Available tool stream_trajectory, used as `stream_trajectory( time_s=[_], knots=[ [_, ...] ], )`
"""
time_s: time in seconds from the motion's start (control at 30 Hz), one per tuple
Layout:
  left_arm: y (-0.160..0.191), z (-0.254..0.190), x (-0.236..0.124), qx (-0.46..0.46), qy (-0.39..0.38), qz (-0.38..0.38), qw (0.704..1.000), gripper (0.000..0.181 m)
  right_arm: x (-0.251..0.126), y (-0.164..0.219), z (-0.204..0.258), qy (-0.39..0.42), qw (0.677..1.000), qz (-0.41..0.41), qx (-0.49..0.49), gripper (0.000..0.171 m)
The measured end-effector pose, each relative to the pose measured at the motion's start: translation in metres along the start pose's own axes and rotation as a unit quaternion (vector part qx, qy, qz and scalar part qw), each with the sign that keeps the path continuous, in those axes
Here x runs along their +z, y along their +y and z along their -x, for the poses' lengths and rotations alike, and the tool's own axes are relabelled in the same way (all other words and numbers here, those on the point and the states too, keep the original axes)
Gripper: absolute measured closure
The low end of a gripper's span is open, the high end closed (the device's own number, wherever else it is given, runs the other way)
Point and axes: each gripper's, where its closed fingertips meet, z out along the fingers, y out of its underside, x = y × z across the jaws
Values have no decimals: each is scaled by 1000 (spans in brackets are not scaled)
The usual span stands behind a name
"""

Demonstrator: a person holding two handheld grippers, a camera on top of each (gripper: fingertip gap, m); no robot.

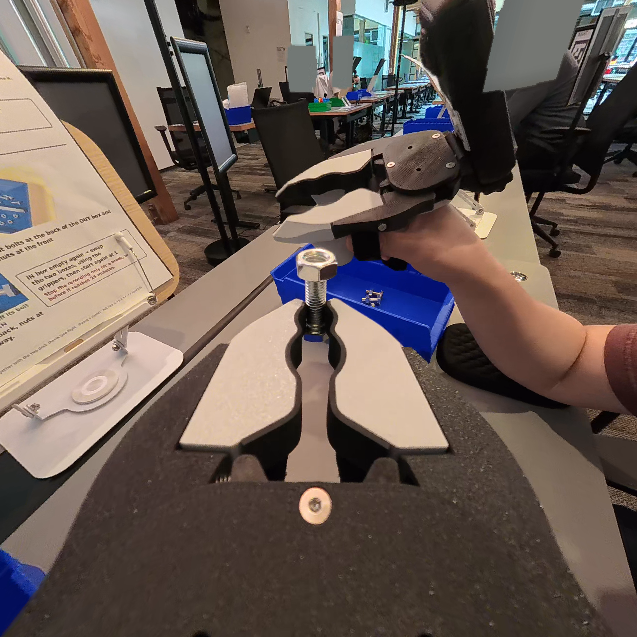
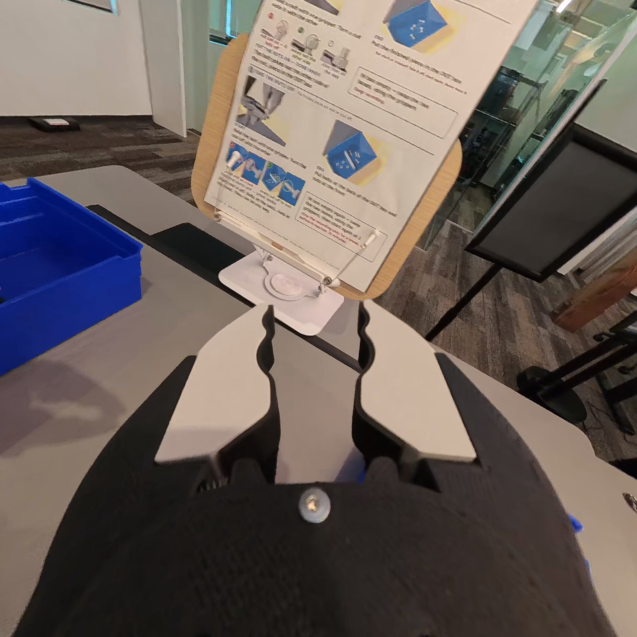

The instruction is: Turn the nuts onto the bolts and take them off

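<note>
Left claw (image 1: 315, 319) grips upright silver bolt (image 1: 314, 303), nut (image 1: 316, 264) atop.

Instruction sheet stand (image 2: 286, 286), office chairs (image 1: 286, 144), black wrist pad (image 1: 472, 362)

shiny metal bolt (image 1: 315, 303), glossy plastic bin (image 1: 396, 310)

Your bolt (image 1: 314, 303) is standing upright, silvery and threaded, with its lower end sitting pinched down between the grey fingertips. A shiny hex nut (image 1: 316, 264) is sitting at the very top of it, hole facing up. Farther back, a few small silver bolt-and-nut pieces (image 1: 373, 297) are lying loose together on the floor of the blue bin (image 1: 413, 310).
</note>
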Motion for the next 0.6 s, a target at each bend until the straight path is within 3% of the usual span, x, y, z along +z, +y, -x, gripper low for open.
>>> stream_trajectory(
  time_s=[0.07,0.13,0.2,0.27,0.4,0.6],
  knots=[
    [-2,-2,0,5,4,-5,1000,172,-5,-11,14,-52,998,-28,-8,124],
    [-6,-8,-1,13,21,-20,1000,172,-26,-35,43,-174,980,-99,1,126],
    [-9,-18,-1,17,47,-30,998,172,-67,-58,78,-335,926,-175,2,129],
    [-12,-30,-1,29,76,-40,996,172,-104,-67,98,-447,869,-213,3,128],
    [-14,-58,-1,44,140,-48,988,172,-126,-70,108,-507,831,-231,3,127],
    [-18,-71,-2,123,129,-70,981,172,-140,-65,123,-532,809,-246,-47,132]
  ],
)
